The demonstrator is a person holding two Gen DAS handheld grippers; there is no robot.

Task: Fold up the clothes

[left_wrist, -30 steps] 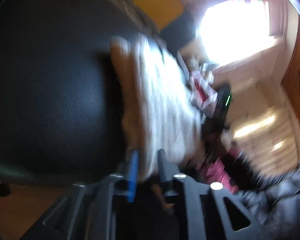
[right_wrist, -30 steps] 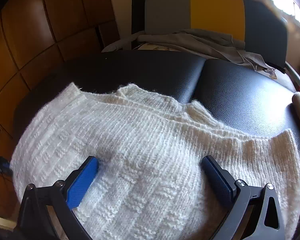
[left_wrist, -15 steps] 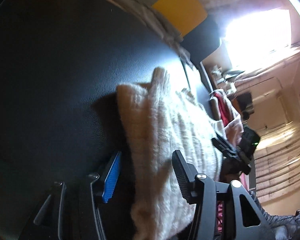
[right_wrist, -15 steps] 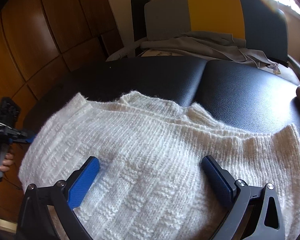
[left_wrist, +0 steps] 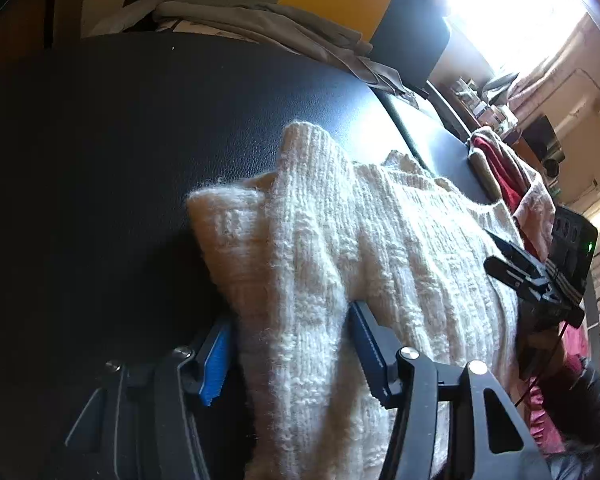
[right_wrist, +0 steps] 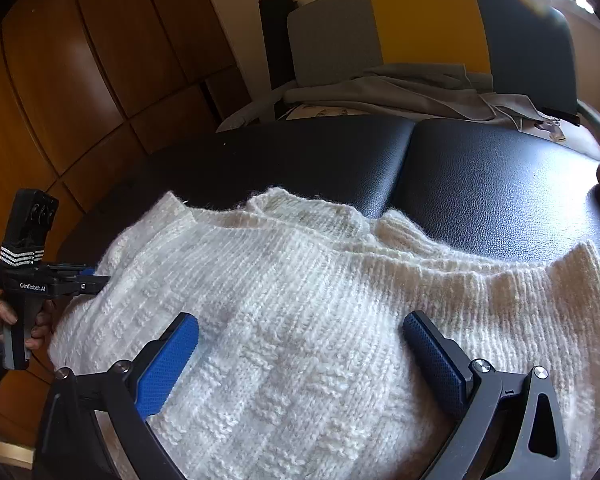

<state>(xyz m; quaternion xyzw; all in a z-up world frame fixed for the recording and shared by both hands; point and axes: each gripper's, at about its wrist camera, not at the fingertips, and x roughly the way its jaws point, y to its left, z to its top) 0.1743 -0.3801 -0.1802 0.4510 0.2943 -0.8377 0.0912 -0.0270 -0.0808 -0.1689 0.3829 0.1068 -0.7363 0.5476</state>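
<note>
My left claw (left_wrist: 288,360) straddles the white sweater's (right_wrist: 320,320) folded edge, unclenched, ready to pinch; my right claw (right_wrist: 300,344) hovers released above.

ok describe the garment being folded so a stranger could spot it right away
Find the wide black leather cushion; lying across its near side is the cream chunky-knit sweater. Unlike the smooth grey cloth heaped behind, it is fuzzy and ribbed.
</note>
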